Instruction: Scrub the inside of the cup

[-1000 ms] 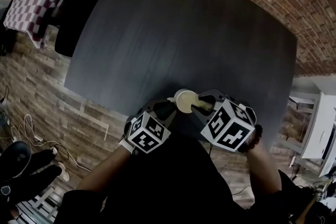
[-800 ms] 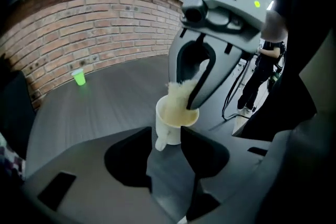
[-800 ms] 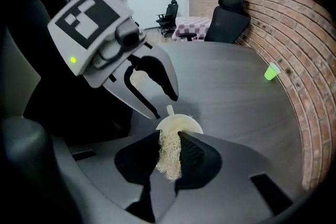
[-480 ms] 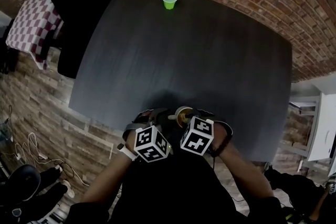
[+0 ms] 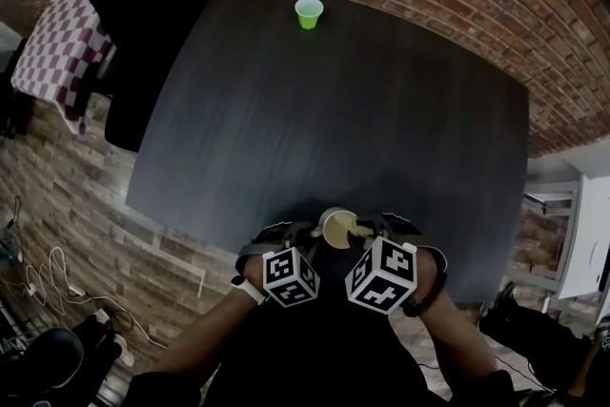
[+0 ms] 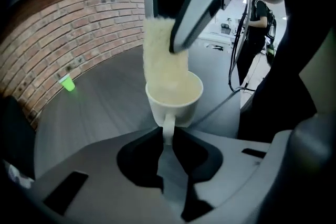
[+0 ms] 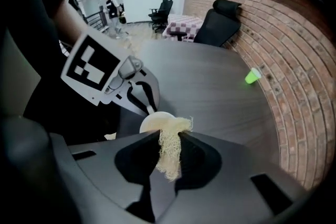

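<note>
A cream cup (image 5: 336,228) is held just above the near edge of the dark table (image 5: 334,110). In the left gripper view the cup (image 6: 174,94) stands upright with its handle between the jaws of my left gripper (image 6: 168,136), which are closing on it. My right gripper (image 7: 169,139) is shut on a pale fibrous scrubber (image 7: 170,152). The scrubber (image 6: 164,60) hangs down into the cup's mouth. In the head view the left gripper (image 5: 310,232) and right gripper (image 5: 367,229) flank the cup.
A small green cup (image 5: 308,12) stands at the table's far edge by the brick wall. A black chair (image 5: 133,24) and a checkered cloth (image 5: 57,48) are at the far left. Cables lie on the floor at the lower left.
Both grippers have shifted slightly right and nearer to me along the table's near edge. The cup's inside shows again, with the scrubber at its right rim.
</note>
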